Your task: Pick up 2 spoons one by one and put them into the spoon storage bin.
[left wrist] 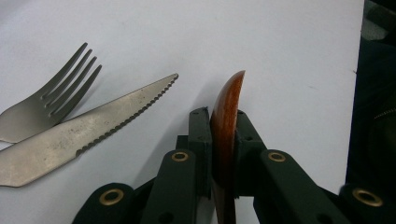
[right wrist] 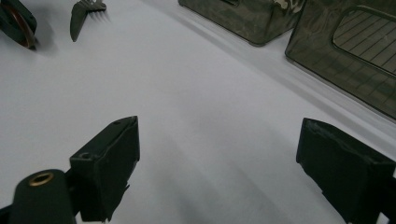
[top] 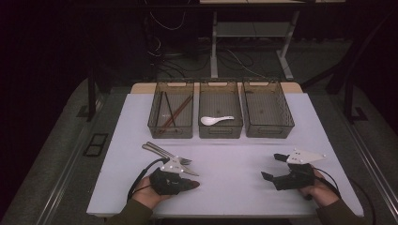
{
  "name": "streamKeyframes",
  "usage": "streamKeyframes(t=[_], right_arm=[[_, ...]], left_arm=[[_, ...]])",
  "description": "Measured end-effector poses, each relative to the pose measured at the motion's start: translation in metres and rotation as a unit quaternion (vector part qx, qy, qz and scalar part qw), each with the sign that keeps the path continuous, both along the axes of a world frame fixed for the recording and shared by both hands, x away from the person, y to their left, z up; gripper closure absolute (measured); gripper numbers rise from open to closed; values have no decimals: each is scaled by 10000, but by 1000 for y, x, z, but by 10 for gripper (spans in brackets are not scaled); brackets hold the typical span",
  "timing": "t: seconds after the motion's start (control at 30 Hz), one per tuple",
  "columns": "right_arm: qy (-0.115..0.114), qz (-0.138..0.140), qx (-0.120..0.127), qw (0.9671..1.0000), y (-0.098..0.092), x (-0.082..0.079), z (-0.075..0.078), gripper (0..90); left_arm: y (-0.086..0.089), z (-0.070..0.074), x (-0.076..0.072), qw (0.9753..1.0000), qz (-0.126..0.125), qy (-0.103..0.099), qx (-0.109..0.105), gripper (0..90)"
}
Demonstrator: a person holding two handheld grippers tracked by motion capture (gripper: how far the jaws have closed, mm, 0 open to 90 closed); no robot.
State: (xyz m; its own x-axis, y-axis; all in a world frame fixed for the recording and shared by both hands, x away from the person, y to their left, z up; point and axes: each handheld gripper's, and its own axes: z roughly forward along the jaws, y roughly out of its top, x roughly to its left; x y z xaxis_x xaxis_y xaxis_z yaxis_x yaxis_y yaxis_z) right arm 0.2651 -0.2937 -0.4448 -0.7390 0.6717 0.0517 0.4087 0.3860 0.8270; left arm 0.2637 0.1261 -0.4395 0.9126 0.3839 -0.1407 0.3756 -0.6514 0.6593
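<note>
Clearly the wooden spoon is light, stiff & a bit slick w/ its polished finish, not fragile; best taken flat-on across the bowl or neck, as the left tongs do now, jaws shut on it edge-up, tip poking past them, low over the worktop just right of the knife & fork. Right tongs gape wide, holding nothing, well apart from the spoon.
</note>
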Motion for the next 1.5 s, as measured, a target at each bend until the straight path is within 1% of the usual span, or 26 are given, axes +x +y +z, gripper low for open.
streamKeyframes(t=[0.13,0.33,0.43,0.53,0.57,0.6,0.63,0.7,0.73,0.8,0.87,0.9,0.97,1.0,1.07,1.1,1.17,1.23,1.27,1.4,1.5], right_arm=[[3,0,-1,10000,0,0,0,132],[2,6,0,10000,0,0,0,132],[0,7,-3,10000,0,0,0,131],[3,2,-1,10000,0,0,0,132],[8,-2,-2,10000,1,0,0,132],[9,-6,1,10000,1,0,0,132],[13,-11,12,10000,1,0,0,132],[8,-16,19,10000,2,0,0,132],[22,-20,16,10000,2,0,0,132],[26,8,26,10000,3,0,-1,131],[42,-3,19,10000,4,-1,-1,131],[43,-19,18,10000,4,-1,-1,131],[38,-54,19,10000,2,-2,-1,131],[46,-95,14,9999,1,-3,0,131],[25,-195,43,9998,-1,-3,0,132],[57,-243,77,9997,-2,-5,0,132],[64,-286,62,9996,-3,-7,0,131],[66,-319,75,9994,-5,-8,0,131],[39,-326,96,9994,-5,-7,0,132],[60,-317,68,9995,-5,-5,-1,132],[56,-311,92,9995,-5,-5,-1,132]], left_arm=[[-1,1,0,10000,-7,-30,34,806],[0,1,0,10000,38,59,7,808],[0,1,1,10000,33,-8,55,808],[1,2,1,10000,57,24,32,809],[1,2,1,9999,95,35,-13,809],[1,3,2,10000,69,-1,-28,808],[1,4,1,9999,131,45,-59,809],[2,5,3,9999,133,9,-71,808],[3,5,2,9998,194,55,-90,808],[4,7,5,9996,216,34,-159,809],[5,9,5,9993,288,85,-243,809],[6,10,6,9993,272,50,-267,809],[5,11,7,9987,357,89,-342,809],[5,12,9,9988,316,69,-361,808],[4,15,11,9988,320,76,-369,809],[4,16,12,9986,336,76,-391,809],[2,17,14,9983,373,88,-439,809],[1,19,18,9983,377,77,-440,808],[1,20,20,9982,379,60,-454,809],[-2,25,27,9978,422,5,-511,809],[-5,29,34,9975,441,-46,-543,809]])
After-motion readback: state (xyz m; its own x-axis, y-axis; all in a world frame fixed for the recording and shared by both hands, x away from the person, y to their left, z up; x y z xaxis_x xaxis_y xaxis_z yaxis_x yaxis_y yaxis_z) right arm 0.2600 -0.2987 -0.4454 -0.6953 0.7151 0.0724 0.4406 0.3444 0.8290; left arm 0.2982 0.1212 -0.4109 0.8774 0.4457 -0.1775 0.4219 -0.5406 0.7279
